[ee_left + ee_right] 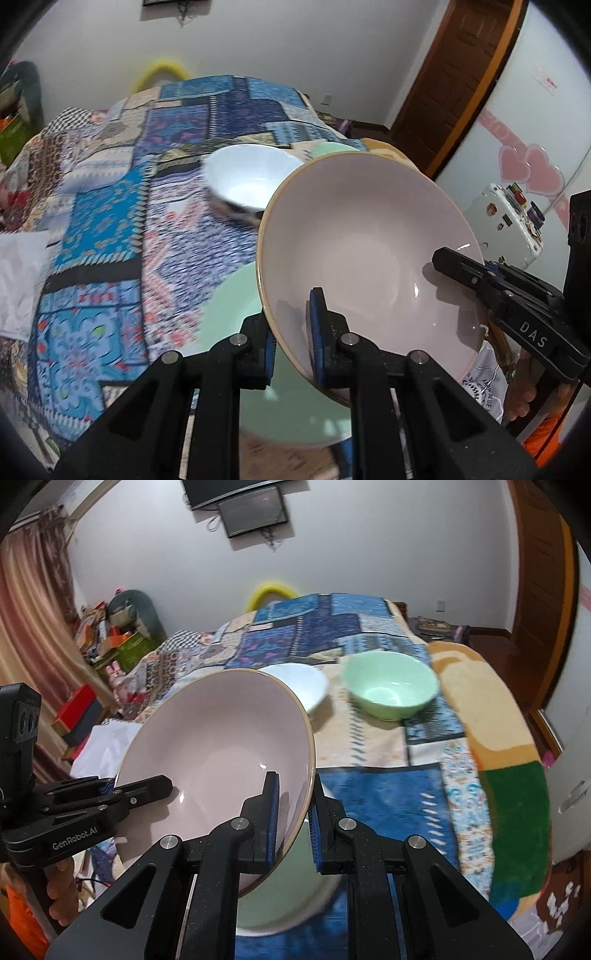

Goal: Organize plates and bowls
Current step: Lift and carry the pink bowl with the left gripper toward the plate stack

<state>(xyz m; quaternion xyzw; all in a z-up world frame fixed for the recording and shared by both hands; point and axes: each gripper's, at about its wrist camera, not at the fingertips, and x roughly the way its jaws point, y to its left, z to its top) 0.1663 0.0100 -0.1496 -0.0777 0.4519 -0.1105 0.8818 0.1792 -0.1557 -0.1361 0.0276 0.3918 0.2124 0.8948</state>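
Note:
A pink deep bowl (362, 240) (221, 731) with a tan rim hangs tilted above the table, held from both sides. My left gripper (293, 332) is shut on its near rim, one pad inside and one outside. My right gripper (293, 801) is shut on the opposite rim in the same way. Each gripper shows in the other's view: the right gripper (465, 269) and the left gripper (155, 786). Under the pink bowl lies a pale green plate (236, 302) (288, 897). Farther back sit a white bowl (251, 177) (299, 686) and a green bowl (391, 686).
The table wears a blue patchwork cloth (103, 221) (380, 801). A white cloth (18, 277) (107, 746) lies at its left side. A white fridge (535, 110) and a wooden door (458, 74) stand to the right; boxes (110, 635) clutter the far left corner.

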